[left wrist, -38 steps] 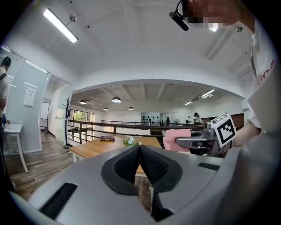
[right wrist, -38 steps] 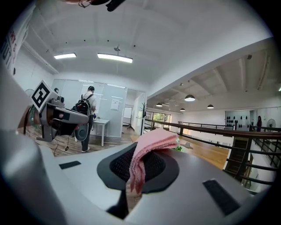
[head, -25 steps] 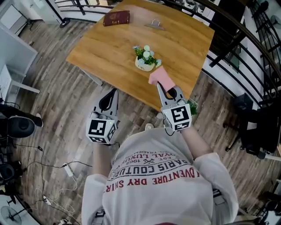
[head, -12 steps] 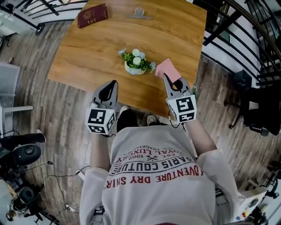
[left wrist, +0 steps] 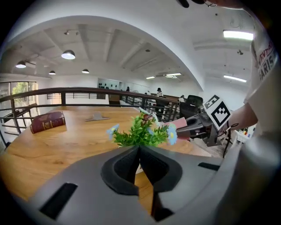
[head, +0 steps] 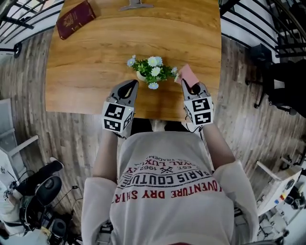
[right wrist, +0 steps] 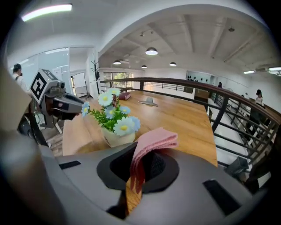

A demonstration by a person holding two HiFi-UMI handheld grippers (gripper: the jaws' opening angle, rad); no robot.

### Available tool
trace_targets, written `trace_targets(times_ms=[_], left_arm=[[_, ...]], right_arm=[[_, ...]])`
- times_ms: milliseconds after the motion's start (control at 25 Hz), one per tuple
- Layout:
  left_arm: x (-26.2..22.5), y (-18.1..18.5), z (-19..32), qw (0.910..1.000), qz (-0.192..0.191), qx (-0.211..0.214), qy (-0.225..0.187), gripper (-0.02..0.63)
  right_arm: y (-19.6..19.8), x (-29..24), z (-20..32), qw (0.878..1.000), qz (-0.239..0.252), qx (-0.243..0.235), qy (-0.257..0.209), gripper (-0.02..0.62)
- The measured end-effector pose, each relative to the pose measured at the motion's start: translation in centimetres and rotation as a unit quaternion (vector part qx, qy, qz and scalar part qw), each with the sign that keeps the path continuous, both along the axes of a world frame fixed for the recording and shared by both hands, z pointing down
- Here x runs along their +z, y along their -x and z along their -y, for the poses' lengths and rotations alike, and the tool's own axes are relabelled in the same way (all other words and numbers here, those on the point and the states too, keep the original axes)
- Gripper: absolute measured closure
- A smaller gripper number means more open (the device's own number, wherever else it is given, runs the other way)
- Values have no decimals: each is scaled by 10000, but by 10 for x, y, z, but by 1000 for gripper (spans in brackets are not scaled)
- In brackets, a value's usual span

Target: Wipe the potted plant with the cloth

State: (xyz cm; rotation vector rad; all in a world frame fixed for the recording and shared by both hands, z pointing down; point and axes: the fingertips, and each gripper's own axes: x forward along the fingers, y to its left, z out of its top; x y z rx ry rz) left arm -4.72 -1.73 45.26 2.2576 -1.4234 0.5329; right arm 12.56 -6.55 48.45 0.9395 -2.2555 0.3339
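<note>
Holding a folded pink cloth (right wrist: 153, 140) pinched between its pads, our right gripper (head: 190, 85) hangs over the near edge of the wooden table (head: 86, 62). The lower end of the cloth hangs down through the gap in the jaws. Its upper end arches up and forward past the fingertips, towards the potted plant (head: 151, 71).

We see the plant, a small white pot with green leaves and blue and white flowers, standing on the table between our two grippers and a little beyond their tips. It lies ahead and to the left of the right gripper. In the head view the cloth's far corner sits just beside the flowers on the plant's right side, though we cannot tell whether it touches them.

Our left gripper (head: 132, 85) has its jaws pressed together with nothing between them. The tips point at the plant, which fills the left gripper view just ahead of them; we cannot make out any contact there.

Farther back on the table lie a dark red book (head: 74, 13) and a metal clip (head: 136, 5), both well apart from the plant. A black railing (head: 248, 19) runs behind the table.
</note>
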Motion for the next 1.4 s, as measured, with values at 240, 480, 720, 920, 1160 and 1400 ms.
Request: trace_targets(times_ms=[240,480,720,920,1160,1400], left_arm=[[34,1,27,9987,-72,471,201,591],[42,-9,35,9959,-59,874,243,591],[43,-11,35,9958,-103,895,135,591],[42,-9,35,9956,-433,831,54,591],[42,-7,36,9936,-780,816,70,591],[42,-8,35,9928,-680,987,-16,591]], right_arm=[[33,34,6,9998,-59,-48,167,560],[46,52,9,9995,-235,-182,96,560],[55,58,8,9989,-297,-361,31,560],[69,60,-1,9960,-448,-767,-107,558],[75,63,-13,9929,-646,-992,-126,559],[81,68,-31,9914,-749,-1076,14,559]])
